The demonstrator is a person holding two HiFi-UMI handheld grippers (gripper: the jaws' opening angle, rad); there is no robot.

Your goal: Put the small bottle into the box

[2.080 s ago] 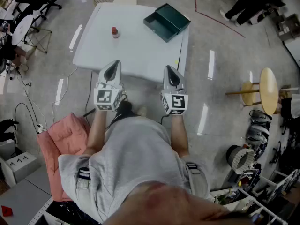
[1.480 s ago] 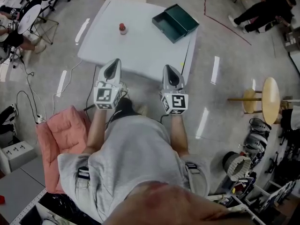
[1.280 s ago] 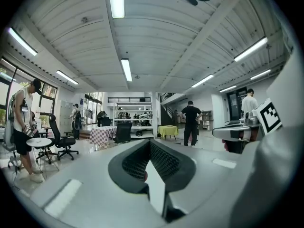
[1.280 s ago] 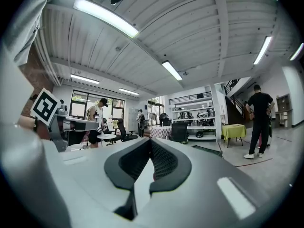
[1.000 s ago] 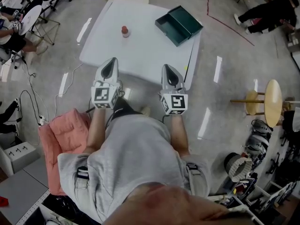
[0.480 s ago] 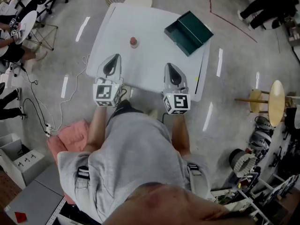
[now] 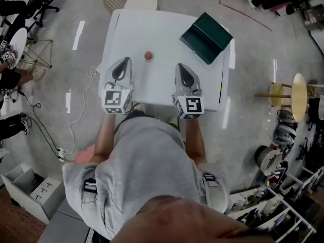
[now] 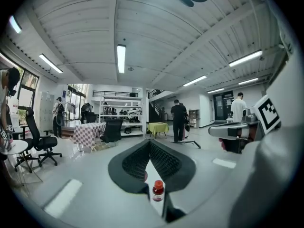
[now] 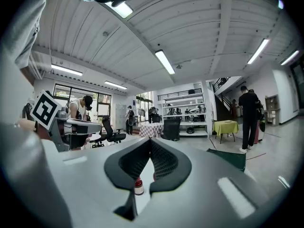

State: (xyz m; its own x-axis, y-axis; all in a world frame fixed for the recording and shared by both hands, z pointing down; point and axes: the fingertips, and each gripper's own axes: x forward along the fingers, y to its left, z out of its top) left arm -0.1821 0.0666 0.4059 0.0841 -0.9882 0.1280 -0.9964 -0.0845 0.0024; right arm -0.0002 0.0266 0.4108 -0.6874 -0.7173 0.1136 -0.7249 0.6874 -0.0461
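The small bottle (image 7: 148, 55), red-capped with a dark red drink, stands upright on the white table (image 7: 162, 85), left of middle. An open dark green box (image 7: 206, 31) sits at the table's far right corner. My left gripper (image 7: 122, 65) and right gripper (image 7: 183, 68) hover side by side over the table's near edge, both shut and empty. The bottle stands ahead of them and between them. In the left gripper view the bottle (image 8: 157, 191) shows below the closed tips of the gripper (image 8: 149, 144). In the right gripper view the bottle (image 9: 138, 186) stands ahead left and the box (image 9: 230, 158) right.
A round wooden stool (image 7: 298, 90) stands on the floor to the right. A pale chair (image 7: 140, 1) sits at the table's far side. A white cable (image 7: 76, 116) trails on the floor to the left. Cluttered shelving (image 7: 273, 206) fills the lower right. People stand in the background.
The person has walked up to the table. The table, bottle and box have come nearer, and both grippers now reach over its near edge. Both grippers stay shut.
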